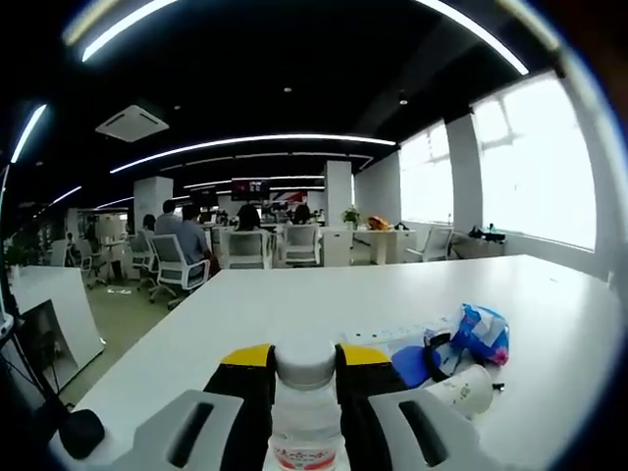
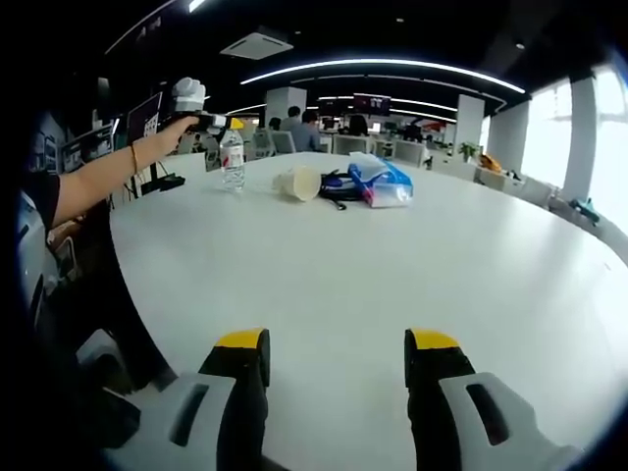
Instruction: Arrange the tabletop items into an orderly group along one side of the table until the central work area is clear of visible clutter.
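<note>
The table (image 2: 412, 285) was smooth and white with a faint matt sheen. The water bottle (image 1: 304, 417) was clear, glossy plastic with a pale ribbed cap and a paper-like label. The cup (image 2: 297, 183) looked like matt off-white paper. The blue and white bag (image 2: 385, 183) was crinkly, shiny plastic film. The fingers (image 2: 238, 368) looked like matt black plastic with yellow tips.

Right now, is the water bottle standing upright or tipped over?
Upright. The water bottle stands on the table, cap up, between the left gripper's jaws.
</note>
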The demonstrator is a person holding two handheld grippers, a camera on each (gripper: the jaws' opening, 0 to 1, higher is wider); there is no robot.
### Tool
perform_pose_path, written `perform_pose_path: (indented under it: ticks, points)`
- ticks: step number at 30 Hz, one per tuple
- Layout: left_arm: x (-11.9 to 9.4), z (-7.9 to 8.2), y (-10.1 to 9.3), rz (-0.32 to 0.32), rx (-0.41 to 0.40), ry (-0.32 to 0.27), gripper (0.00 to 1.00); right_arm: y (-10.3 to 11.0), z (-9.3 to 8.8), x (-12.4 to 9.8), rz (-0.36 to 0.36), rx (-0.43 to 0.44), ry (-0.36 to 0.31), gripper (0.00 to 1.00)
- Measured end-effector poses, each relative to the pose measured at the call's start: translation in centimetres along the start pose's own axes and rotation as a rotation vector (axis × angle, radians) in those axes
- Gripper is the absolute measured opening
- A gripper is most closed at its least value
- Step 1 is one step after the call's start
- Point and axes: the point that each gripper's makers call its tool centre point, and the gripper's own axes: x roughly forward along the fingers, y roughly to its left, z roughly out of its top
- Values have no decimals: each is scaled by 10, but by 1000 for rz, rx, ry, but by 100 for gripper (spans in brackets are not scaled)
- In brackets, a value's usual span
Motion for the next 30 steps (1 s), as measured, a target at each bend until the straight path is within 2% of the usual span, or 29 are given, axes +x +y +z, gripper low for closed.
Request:
perform_pose_path:
  ticks: [12, 16, 19, 22, 23, 25, 28, 30]
  points:
    - [1, 2, 1, -8, 26, -8, 23, 2, 3, -1, -1, 3, -10, 53]
    - [1, 5, 0, -13, 114, -21, 24, 4, 4, -2, 2, -3, -10, 53]
    - [0, 9, 2, -4, 141, -44, 33, 4, 4, -3, 1, -4, -7, 53]
    - [-1, 11, 3, 1, 166, -66, 51, 4, 3, -3, 1, -3, -7, 53]
    - [-2, 13, 3, -2, 169, -76, 54, 3, 3, -4, 1, -2, -8, 53]
    - [-4, 15, 4, 0, 170, -92, 58, 3, 3, -4, 0, -1, -7, 53]
    - [-5, 17, 7, 8, 217, -101, 60, 3, 3, -4, -2, -2, -5, 53]
    - [-7, 23, 4, 1, 248, -137, 61, 4, 3, -3, 3, -4, -6, 53]
